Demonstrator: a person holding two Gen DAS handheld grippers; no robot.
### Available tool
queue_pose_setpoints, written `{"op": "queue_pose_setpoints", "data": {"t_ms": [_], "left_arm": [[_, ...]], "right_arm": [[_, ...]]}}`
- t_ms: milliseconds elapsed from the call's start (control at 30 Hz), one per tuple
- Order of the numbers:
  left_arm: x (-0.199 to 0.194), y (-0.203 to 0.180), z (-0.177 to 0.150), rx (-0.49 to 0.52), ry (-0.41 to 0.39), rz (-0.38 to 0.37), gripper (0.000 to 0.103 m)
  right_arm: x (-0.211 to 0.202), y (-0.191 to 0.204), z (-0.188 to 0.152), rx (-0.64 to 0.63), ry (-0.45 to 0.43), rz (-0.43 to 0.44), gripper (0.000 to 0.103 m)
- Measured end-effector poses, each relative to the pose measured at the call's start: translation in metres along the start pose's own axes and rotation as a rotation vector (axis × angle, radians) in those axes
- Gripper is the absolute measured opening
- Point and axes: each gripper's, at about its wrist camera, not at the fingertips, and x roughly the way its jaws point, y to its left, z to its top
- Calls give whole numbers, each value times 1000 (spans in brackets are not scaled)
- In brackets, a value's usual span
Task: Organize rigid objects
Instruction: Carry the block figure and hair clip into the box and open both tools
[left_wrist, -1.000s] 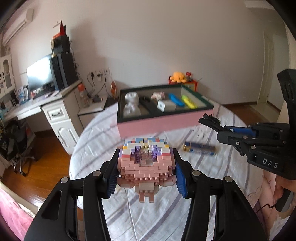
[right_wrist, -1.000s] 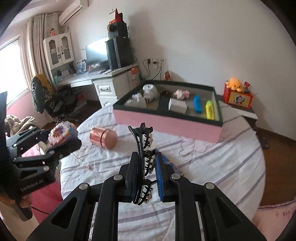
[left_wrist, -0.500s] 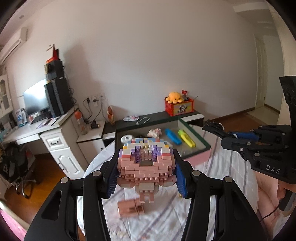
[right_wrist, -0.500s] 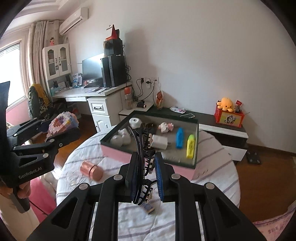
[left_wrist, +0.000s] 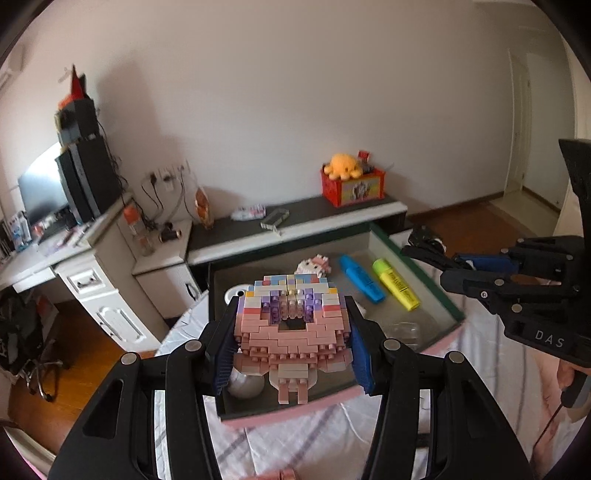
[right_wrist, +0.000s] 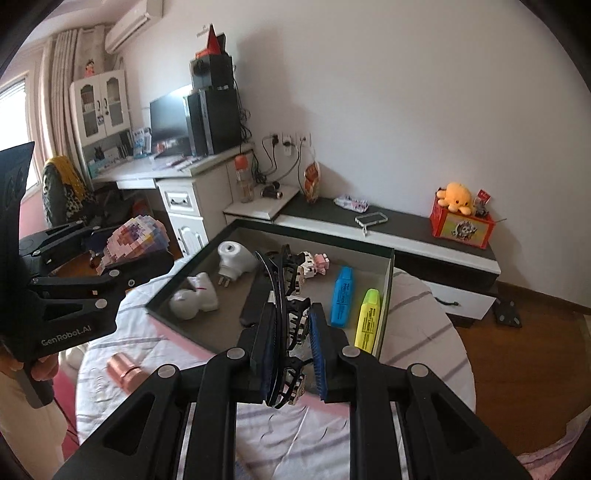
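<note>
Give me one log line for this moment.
left gripper: shut on brick figure | right gripper: shut on hair claw | both above tray

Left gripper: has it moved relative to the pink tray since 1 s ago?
Yes. The left gripper, shut on the brick figure, has gone forward and now hangs over the pink tray's near edge; earlier it was short of it.

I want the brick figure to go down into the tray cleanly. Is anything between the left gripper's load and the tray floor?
The left gripper holds the brick figure above the tray. In the left wrist view a white object lies on the tray floor beside the figure's feet, so it may be in the way; the floor further right looks bare.
</note>
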Motion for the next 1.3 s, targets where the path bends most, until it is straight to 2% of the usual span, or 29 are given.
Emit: {"op": "queue_pose_setpoints", "data": {"t_ms": [267,467,733,1000,1100,1133,1200,1267,1300], "left_arm": [[72,2,-10,3,146,-14,52],[100,2,-19,27,209,-5,52],[116,3,-18,35,246,-11,52],[118,-1,-21,46,255,-5,53],[113,-3,-21,50,248,-17,63],[111,-3,-20,49,247,-6,70],[107,-3,-19,48,239,8,77],[101,-4,-20,47,233,7,77],[97,-4,-20,44,231,7,78]], "right_arm": [[74,-22,2,14,153,9,18],[109,-29,-4,12,249,13,18],[121,-33,-8,18,294,8,18],[122,-34,-7,36,292,12,18],[119,-32,-8,38,291,9,19],[118,-32,-7,38,288,9,19],[115,-30,-9,43,288,8,24],[111,-28,-9,38,280,-2,39],[109,-27,-8,36,276,-6,41]]}}
